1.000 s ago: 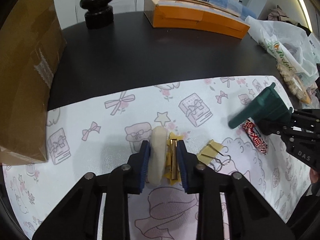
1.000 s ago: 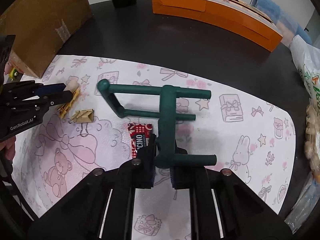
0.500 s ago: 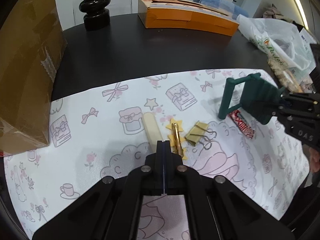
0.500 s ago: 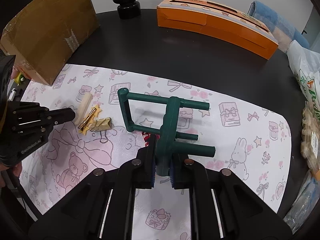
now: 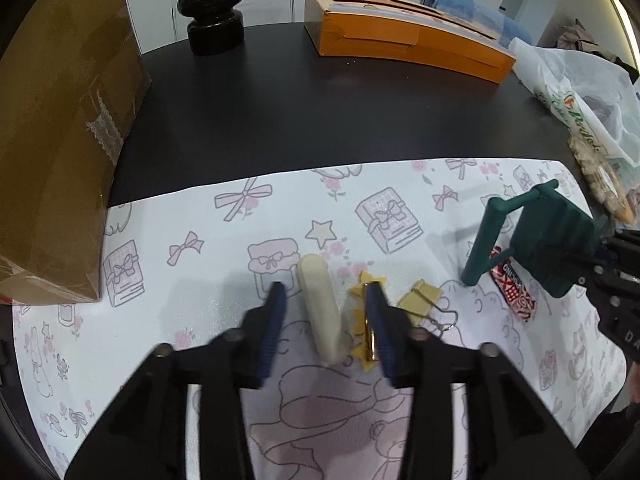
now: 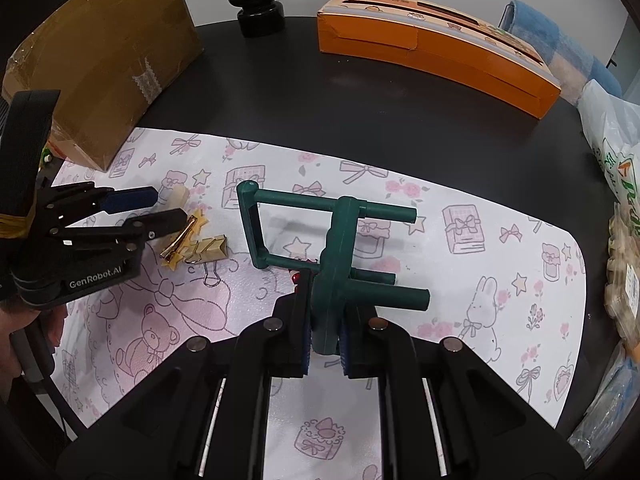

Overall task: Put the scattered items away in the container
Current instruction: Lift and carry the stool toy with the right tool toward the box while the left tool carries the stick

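- The left gripper (image 5: 326, 312) stands with its jaws spread wide and empty, low over the patterned white-and-pink mat (image 5: 200, 264); a cream, rounded oblong piece (image 5: 320, 312) and a gold hair clip with yellow star trim (image 5: 368, 328) lie on the mat between its blue-padded fingers (image 5: 274, 320).
- A pale yellow binder clip with wire handles (image 5: 420, 304) lies just beside the hair clip, touching or nearly touching it.
- The right gripper (image 6: 325, 336) is clamped on the central bar of a dark green plastic rack of round rods (image 6: 340, 248), which appears lifted clear of the mat, judging by the shadow beneath it.
- A red-and-white wrapped sweet (image 5: 514, 286) lies on the mat under the rack, mostly hidden in the right wrist view.
- The brown cardboard box (image 6: 108, 60) at the mat's far left corner is judged to be the container; its inside cannot be seen, so whether anything is already stowed cannot be told.
- Progress looks early: four small items are on the mat and the rack is in hand but not yet at the box.
- What is left, by this reading: carry the rack to the box, then grasp and move each small item.
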The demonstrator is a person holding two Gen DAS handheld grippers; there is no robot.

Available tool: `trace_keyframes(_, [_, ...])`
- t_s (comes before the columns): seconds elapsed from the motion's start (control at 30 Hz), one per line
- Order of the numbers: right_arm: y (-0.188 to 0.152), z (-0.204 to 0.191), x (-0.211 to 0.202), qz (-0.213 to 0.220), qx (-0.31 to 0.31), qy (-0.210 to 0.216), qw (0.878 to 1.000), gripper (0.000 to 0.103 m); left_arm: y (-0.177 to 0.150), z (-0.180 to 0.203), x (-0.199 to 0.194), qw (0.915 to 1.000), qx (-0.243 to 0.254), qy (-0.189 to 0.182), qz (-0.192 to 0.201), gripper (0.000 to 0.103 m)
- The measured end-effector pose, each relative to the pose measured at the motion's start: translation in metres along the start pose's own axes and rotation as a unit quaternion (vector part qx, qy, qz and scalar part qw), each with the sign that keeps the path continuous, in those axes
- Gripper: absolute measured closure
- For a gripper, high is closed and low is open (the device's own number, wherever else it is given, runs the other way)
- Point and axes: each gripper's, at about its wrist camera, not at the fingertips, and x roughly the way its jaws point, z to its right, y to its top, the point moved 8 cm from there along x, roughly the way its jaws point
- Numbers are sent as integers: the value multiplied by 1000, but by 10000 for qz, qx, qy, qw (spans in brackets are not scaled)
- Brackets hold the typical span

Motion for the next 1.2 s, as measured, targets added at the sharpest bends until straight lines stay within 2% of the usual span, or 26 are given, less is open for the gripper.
trace_keyframes(0.17, [1, 1, 0, 24, 29, 18, 10000, 92, -1, -3, 7, 9998, -83, 188, -20, 56])
trace_keyframes(0.23, [1, 1, 0, 34, 34, 28, 10000, 92, -2, -1, 8, 9999, -140, 70, -9, 65])
trace_keyframes(0.27, [1, 0, 0, 41, 35, 29, 10000, 92, -2, 1, 8, 9999, -146, -10, -18, 77])
trace_keyframes(0.3, [1, 0, -1, 46, 34, 36, 10000, 92, -3, 3, 8, 9998, -152, -90, -27, 80])
trace_keyframes(0.47, [3, -3, -4, 121, 37, 70, 9999, 92, -4, 6, 8, 9996, -253, -142, -61, 81])
trace_keyframes(0.53, [3, -2, -6, 154, 60, 95, 9998, 92, -2, 4, 4, 9992, -352, -193, -9, 89])
trace_keyframes(0.97, [10, -4, -21, 351, 132, 165, 9992, 92, 2, 9, -27, 9987, -323, -303, 240, 89])
trace_keyframes(1.2, [15, -18, -36, 490, 90, 179, 9986, 92, 8, 6, -55, 9982, -370, -296, 364, 89])
